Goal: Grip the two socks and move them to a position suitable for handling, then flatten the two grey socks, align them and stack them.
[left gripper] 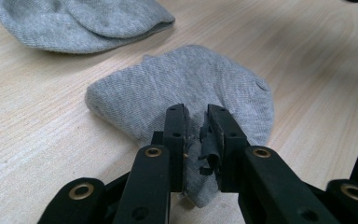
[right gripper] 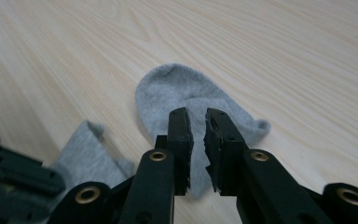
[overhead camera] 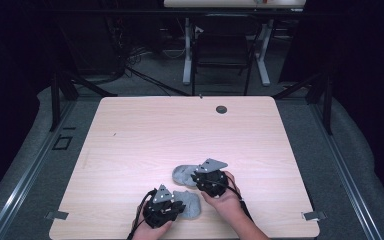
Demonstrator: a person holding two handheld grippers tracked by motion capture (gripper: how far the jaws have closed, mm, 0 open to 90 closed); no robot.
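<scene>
Two grey socks lie near the table's front edge. The nearer sock point(overhead camera: 192, 204) point(left gripper: 182, 84) has a bunched edge pinched between the pads of my left gripper point(overhead camera: 179, 207) point(left gripper: 196, 112), which is shut on it. The farther sock point(overhead camera: 184, 175) point(right gripper: 186, 91) lies flat, and it also appears at the top left of the left gripper view point(left gripper: 84, 23). My right gripper point(overhead camera: 196, 178) point(right gripper: 196, 116) hovers just over it with a narrow gap between its jaws and no fabric in them. The held sock point(right gripper: 86, 154) and the left gripper point(right gripper: 14, 179) appear at the lower left of the right gripper view.
The light wooden table point(overhead camera: 180, 130) has a small dark round hole point(overhead camera: 221, 109) near its far edge. Metal brackets point(overhead camera: 56, 215) sit at its front corners. A dark chair point(overhead camera: 222, 55) and white desk legs stand beyond the table.
</scene>
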